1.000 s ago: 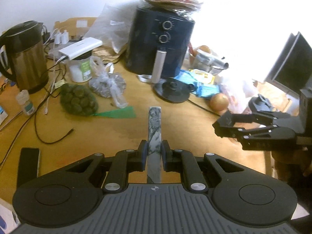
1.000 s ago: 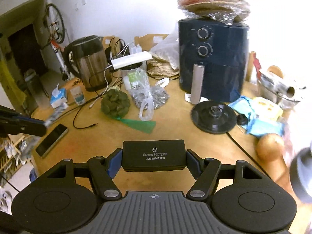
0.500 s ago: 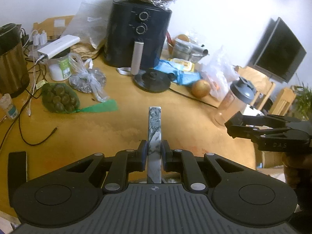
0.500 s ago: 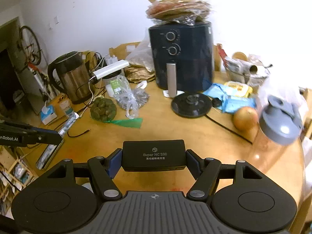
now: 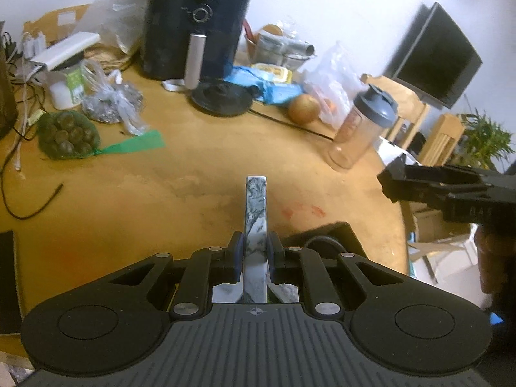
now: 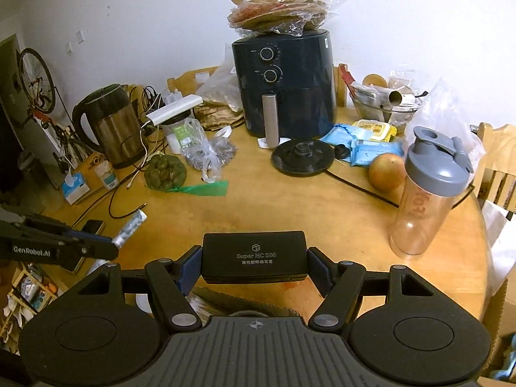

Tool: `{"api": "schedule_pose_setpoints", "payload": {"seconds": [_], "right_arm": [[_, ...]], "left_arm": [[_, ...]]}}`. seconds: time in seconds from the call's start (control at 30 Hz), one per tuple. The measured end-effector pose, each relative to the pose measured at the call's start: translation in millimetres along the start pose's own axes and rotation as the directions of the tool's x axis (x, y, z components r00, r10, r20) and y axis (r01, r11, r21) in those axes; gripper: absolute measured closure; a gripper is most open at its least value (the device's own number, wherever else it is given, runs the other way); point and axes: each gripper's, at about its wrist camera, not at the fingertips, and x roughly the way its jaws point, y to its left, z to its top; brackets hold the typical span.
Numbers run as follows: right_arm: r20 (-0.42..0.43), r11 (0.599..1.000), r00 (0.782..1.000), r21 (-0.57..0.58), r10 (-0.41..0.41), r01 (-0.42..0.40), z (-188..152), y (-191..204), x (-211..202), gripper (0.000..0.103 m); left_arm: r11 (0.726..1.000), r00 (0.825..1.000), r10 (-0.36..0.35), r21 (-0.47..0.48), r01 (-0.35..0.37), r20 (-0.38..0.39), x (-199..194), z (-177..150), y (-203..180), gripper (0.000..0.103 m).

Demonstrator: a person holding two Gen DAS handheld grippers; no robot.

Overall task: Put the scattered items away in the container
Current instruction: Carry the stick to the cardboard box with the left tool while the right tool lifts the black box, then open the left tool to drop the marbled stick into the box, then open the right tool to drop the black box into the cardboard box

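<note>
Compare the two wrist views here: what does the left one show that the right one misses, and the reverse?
Left wrist only: a dark monitor, a potted plant and a black case lying on the table.
Right wrist only: a kettle, a bicycle and a tissue box.
Both show the air fryer, the shaker bottle, the left gripper shut on a marbled bar, and the right gripper shut on a black box.

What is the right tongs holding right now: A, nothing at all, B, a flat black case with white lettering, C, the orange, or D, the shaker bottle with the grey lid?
B: the right tongs are shut on the black case, while the shaker bottle and the orange stand apart on the table.
</note>
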Motion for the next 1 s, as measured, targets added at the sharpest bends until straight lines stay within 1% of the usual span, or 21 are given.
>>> {"api": "schedule_pose_setpoints", "payload": {"seconds": [0.2, 0.3, 0.33, 0.37, 0.4, 0.43, 0.47, 0.53, 0.77, 1.0], "right_arm": [[-0.002, 1.000, 1.000, 0.004, 0.016, -0.016, -4.9, -2.2, -6.2, 0.031], [-0.009, 1.000, 1.000, 0.007, 0.030, -0.030, -9.0, -3.9, -6.5, 0.031], [-0.012, 0.999, 0.999, 0.009, 0.033, -0.033, -10.5, -4.6, -6.6, 0.031], [-0.016, 0.999, 0.999, 0.010, 0.035, -0.035, -12.0, -5.3, -6.7, 0.031], [-0.021, 0.999, 0.999, 0.013, 0.034, -0.034, -13.9, -6.4, -7.4, 0.031], [-0.022, 0.999, 0.999, 0.016, 0.036, -0.036, -15.9, -7.3, -8.4, 0.031], [-0.023, 0.999, 0.999, 0.020, 0.040, -0.039, -18.1, -8.5, -9.2, 0.031], [-0.034, 0.999, 0.999, 0.025, 0.042, -0.041, -23.0, -9.9, -9.8, 0.031], [-0.063, 0.997, 0.995, 0.027, 0.073, -0.072, -37.1, -12.0, -10.5, 0.031], [-0.066, 0.992, 0.990, 0.003, 0.126, -0.126, -39.9, -6.7, -11.8, 0.031]], "left_arm": [[1.000, 0.999, -0.023, 0.009, 0.024, -0.038, 9.9, -7.8, -7.9, 0.087], [1.000, 0.998, -0.013, 0.010, 0.013, -0.059, 16.8, -12.1, -10.8, 0.085], [1.000, 0.998, 0.002, 0.005, -0.001, -0.069, 18.5, -12.5, -11.8, 0.080], [1.000, 0.997, 0.013, -0.002, -0.013, -0.073, 19.1, -13.0, -12.8, 0.069], [1.000, 0.998, 0.019, -0.006, -0.020, -0.066, 18.1, -13.9, -13.8, 0.063], [1.000, 0.998, 0.027, -0.012, -0.027, -0.053, 16.5, -15.1, -14.8, 0.048], [0.999, 0.998, 0.040, -0.017, -0.040, -0.043, 14.6, -15.9, -16.2, 0.039], [0.997, 0.997, 0.071, -0.022, -0.071, -0.031, 11.9, -17.8, -19.2, 0.032], [0.987, 0.989, 0.144, -0.063, -0.146, -0.036, 9.5, -23.8, -24.7, 0.030], [0.983, 0.990, 0.135, -0.119, -0.139, -0.046, 4.2, -32.2, -27.6, 0.030]]}}
